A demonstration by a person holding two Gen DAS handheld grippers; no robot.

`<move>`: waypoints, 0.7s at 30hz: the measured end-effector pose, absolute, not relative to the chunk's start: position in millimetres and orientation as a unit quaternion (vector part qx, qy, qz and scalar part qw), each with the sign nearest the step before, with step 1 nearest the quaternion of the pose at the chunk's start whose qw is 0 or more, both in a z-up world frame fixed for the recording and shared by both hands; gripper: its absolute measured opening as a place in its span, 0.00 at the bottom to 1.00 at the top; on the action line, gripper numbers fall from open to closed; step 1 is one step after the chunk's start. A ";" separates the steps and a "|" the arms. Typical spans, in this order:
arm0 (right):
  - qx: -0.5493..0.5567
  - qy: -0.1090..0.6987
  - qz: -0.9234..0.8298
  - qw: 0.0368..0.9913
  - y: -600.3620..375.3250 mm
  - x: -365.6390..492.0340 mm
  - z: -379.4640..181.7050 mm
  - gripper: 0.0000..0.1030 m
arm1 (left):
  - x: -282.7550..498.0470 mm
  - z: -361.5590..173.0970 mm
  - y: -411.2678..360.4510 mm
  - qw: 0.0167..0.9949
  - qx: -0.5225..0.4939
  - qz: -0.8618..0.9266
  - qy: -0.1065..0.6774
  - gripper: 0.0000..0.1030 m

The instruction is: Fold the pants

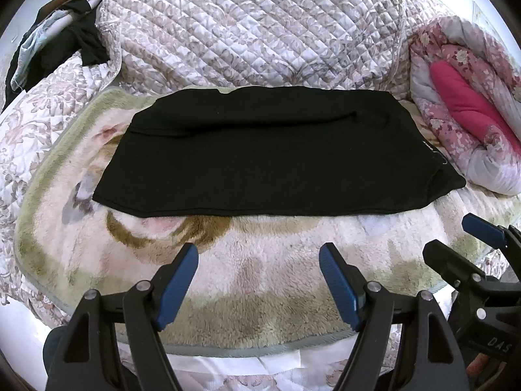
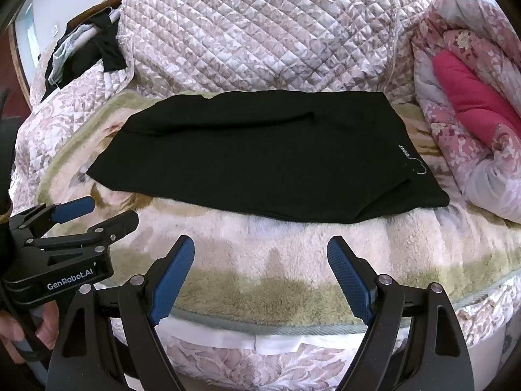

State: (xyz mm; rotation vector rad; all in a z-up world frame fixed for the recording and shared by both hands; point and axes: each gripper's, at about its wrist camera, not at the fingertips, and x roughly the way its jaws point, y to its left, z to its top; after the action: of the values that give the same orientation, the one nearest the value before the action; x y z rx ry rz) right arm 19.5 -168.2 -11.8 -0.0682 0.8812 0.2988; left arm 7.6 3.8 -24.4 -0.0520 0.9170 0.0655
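Black pants (image 1: 276,156) (image 2: 260,156) lie folded into a flat, wide rectangle on a plush cream and olive blanket (image 1: 254,277) (image 2: 260,260). A small white logo shows near their right edge. My left gripper (image 1: 259,249) hovers open over bare blanket just in front of the pants' near edge, holding nothing. My right gripper (image 2: 260,242) is also open and empty, a short way in front of that same edge. Each gripper appears in the other's view: the right gripper (image 1: 456,238) at the far right, the left gripper (image 2: 114,210) at the far left, both apart from the cloth.
A quilted floral cover (image 1: 254,32) is heaped behind the pants. A rolled pink floral duvet (image 1: 472,104) lies to the right. Dark clothes (image 1: 65,39) are piled at the back left. A hand (image 2: 13,332) holds the left gripper's grip. The blanket's near hem (image 2: 260,329) runs below the fingers.
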 end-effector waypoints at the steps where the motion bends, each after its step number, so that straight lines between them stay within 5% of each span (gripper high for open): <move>1: -0.032 0.425 0.144 0.893 -168.5 20.3 -12.4 0.81 | 8.3 -24.5 3.7 0.896 -0.025 0.032 0.443 0.76; 21: -0.018 0.448 0.148 0.881 -183.5 46.7 -34.0 0.81 | 28.7 -42.7 9.9 0.891 -0.033 0.034 0.451 0.76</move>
State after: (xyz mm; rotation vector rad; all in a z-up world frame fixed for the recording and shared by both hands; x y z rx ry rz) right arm 46.7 -183.5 -34.0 -0.0371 0.9335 0.3083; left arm 28.7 9.9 -42.7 -0.0688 0.9358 0.0700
